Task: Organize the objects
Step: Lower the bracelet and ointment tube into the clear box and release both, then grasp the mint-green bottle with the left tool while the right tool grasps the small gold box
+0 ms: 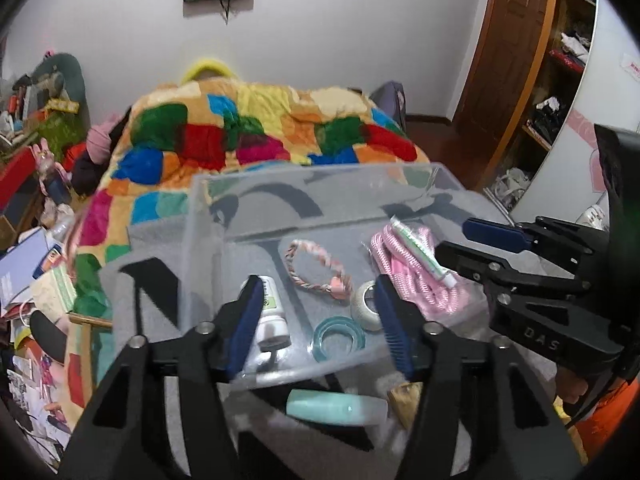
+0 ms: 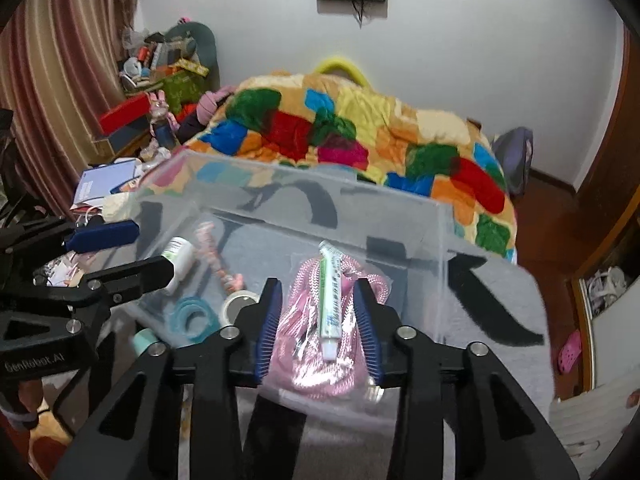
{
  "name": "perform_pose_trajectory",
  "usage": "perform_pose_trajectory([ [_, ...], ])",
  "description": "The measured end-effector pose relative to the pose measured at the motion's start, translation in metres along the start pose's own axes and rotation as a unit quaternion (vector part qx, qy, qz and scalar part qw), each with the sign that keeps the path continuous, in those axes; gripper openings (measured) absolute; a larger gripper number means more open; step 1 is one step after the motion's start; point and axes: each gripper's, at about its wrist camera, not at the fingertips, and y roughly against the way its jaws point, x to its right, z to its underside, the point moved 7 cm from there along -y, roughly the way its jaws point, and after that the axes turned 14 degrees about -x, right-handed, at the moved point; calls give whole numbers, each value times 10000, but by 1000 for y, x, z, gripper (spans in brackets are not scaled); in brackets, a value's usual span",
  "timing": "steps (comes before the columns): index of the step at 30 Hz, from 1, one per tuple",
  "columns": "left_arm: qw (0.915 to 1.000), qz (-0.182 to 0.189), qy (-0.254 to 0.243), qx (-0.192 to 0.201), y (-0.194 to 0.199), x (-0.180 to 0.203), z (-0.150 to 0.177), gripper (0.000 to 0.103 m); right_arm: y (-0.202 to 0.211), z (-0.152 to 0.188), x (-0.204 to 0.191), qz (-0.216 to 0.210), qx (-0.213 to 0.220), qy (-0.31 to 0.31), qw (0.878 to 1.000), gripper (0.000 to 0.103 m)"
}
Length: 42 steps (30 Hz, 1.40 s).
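A clear plastic bin [image 1: 208, 216] [image 2: 400, 200] stands on a grey blanket. Inside lie a white bottle [image 1: 272, 312] [image 2: 180, 258], a braided bracelet [image 1: 316, 272] [image 2: 218, 256], a teal ring [image 1: 339, 338] [image 2: 192, 318], a tape roll [image 1: 366, 306] [image 2: 236, 306], a pink rope in a bag [image 1: 408, 276] [image 2: 320, 344] and a toothpaste tube [image 1: 424, 250] [image 2: 331, 300] on top of it. My left gripper [image 1: 316, 320] [image 2: 132, 246] is open and empty over the bin's near left. My right gripper [image 2: 318, 320] [image 1: 452, 236] is open and empty above the rope and tube.
A mint tube [image 1: 336, 408] [image 2: 144, 338] and a tan object [image 1: 408, 400] lie on the blanket outside the bin's near wall. A patchwork quilt [image 1: 256, 128] [image 2: 360, 132] covers the bed behind. Clutter [image 1: 36, 240] fills the left; shelves [image 1: 560, 80] stand on the right.
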Motion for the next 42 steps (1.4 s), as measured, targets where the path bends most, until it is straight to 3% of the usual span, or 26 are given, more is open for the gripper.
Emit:
perform_pose_trajectory([
  [4, 9998, -65, -10, 174, 21, -2, 14, 73, 22, 12, -9, 15, 184, 186, 9997, 41],
  [9, 9999, 17, 78, 65, 25, -8, 44, 83, 33, 36, -22, -203, 181, 297, 9992, 46],
  [17, 9988, 9, 152, -469, -2, -18, 87, 83, -3, 73, -57, -652, -449, 501, 9956, 46],
  [21, 9972, 109, 197, -719, -16, -17, 101, 83, -30, 82, -69, -639, -766, 585, 9933, 46],
  [23, 9967, 130, 163, -787, -21, -15, 102, 83, -37, 85, -73, -613, -789, 648, 9929, 43],
  [24, 9965, 112, 124, -817, -23, -13, 101, 83, -39, 86, -73, -638, -795, 658, 9926, 31],
  [26, 9965, 95, 56, -826, -24, -9, 99, 84, -37, 86, -71, -627, -733, 662, 9931, 23],
  [33, 9947, 167, -217, -995, -46, 15, 85, 86, -23, 96, -40, -439, -587, 397, 9965, 22],
  [37, 9946, -119, -403, -950, -57, 26, 79, 85, -20, 104, -23, -399, -601, 215, 9972, 22],
  [39, 9952, -120, -462, -856, -55, 30, 80, 73, -17, 107, -17, -402, -586, 149, 9974, 22],
  [42, 9958, -61, -522, -754, -49, 34, 87, 73, -10, 106, -14, -434, -516, 89, 9977, 22],
])
